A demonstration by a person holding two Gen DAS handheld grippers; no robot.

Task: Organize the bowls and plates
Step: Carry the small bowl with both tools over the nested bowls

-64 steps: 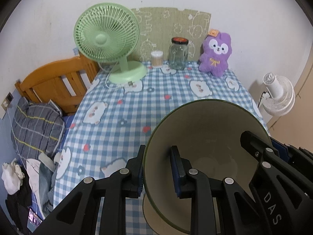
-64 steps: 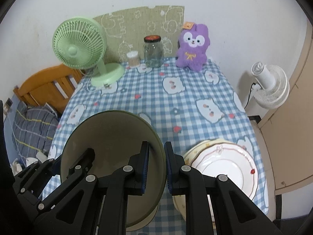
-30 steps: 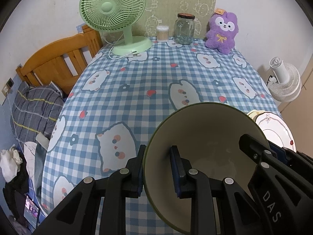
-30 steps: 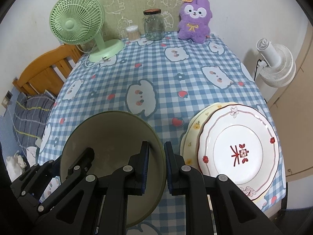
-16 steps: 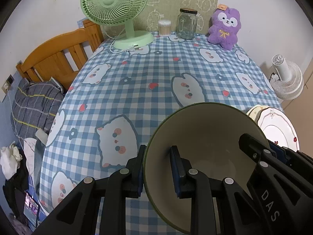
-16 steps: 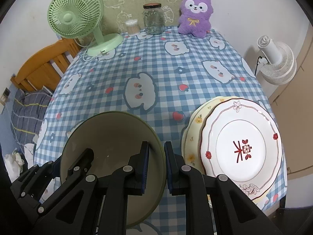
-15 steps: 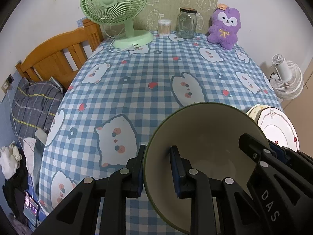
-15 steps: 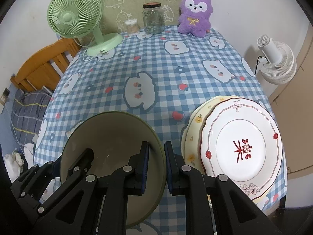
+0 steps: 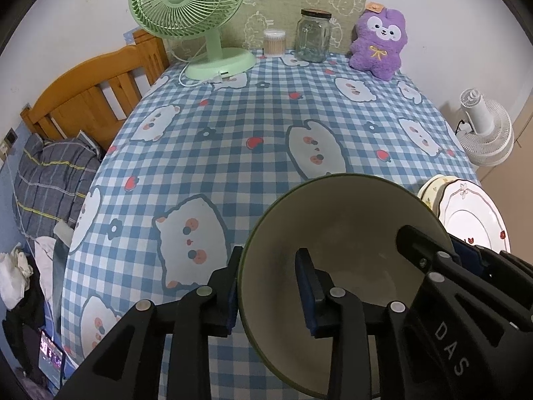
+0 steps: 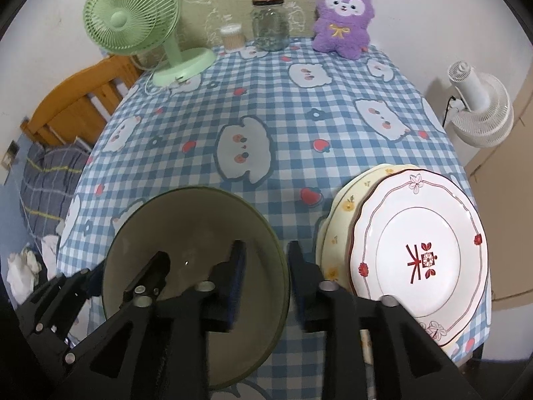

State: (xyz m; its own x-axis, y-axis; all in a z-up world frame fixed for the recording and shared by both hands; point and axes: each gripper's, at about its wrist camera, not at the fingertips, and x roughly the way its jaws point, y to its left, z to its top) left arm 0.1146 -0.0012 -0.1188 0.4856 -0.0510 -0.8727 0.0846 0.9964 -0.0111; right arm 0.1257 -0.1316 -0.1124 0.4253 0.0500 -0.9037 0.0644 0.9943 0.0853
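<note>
Both tools, left and right, have just spread off the bowl rim. It's stiff, glazed, breakable: retake it by the rim.

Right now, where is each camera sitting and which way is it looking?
Left wrist: sits on the left tool, looking down along its fingers at the bowl and table; the right tool shows too.
Right wrist: sits on the right tool, looking down at the bowl and plates; the left tool shows too.
Both see the bowl, plates, green fan and purple toy.
</note>
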